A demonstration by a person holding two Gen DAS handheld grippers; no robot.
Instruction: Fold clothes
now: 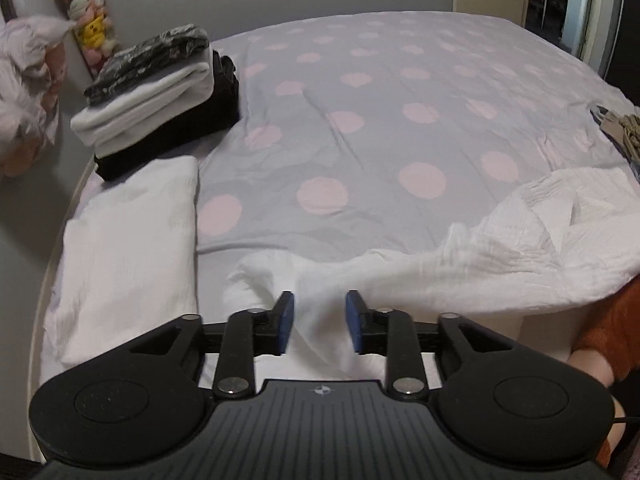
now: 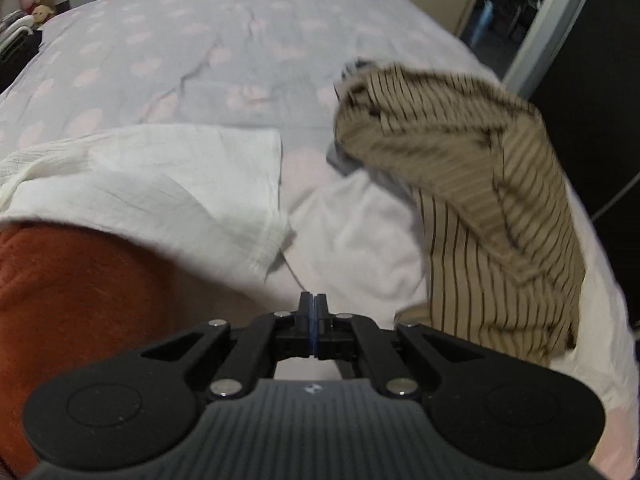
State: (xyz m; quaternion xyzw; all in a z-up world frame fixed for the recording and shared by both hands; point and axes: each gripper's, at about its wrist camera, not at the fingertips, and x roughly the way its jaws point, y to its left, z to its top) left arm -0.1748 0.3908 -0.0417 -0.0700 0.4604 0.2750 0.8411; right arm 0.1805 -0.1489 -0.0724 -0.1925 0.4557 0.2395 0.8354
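At 9 o'clock in the left wrist view a folded white piece (image 1: 132,256) is seen lying flat on the bed (image 1: 380,92), and at 10 o'clock behind it a stack (image 1: 160,96) of folded clothes is set: black at the bottom, white in the middle, a dark patterned piece on top. The left gripper (image 1: 320,324) is held with its jaws apart, and a bunched end of the white garment (image 1: 460,256) is seen between them; whether the cloth is touched by the pads cannot be told. From that end the garment is spread toward 2 o'clock, so its long axis is laid across the near edge of the bed, left to right. In the right wrist view the garment's far end (image 2: 172,184) is found at 10 o'clock from the right gripper (image 2: 313,320), whose jaws are pressed together with nothing visibly held. A striped garment (image 2: 480,184) is heaped at 1 o'clock, unfolded. The left gripper is judged the nearer to the white garment, being already at its end; the right would have to be carried leftward to meet the other end.
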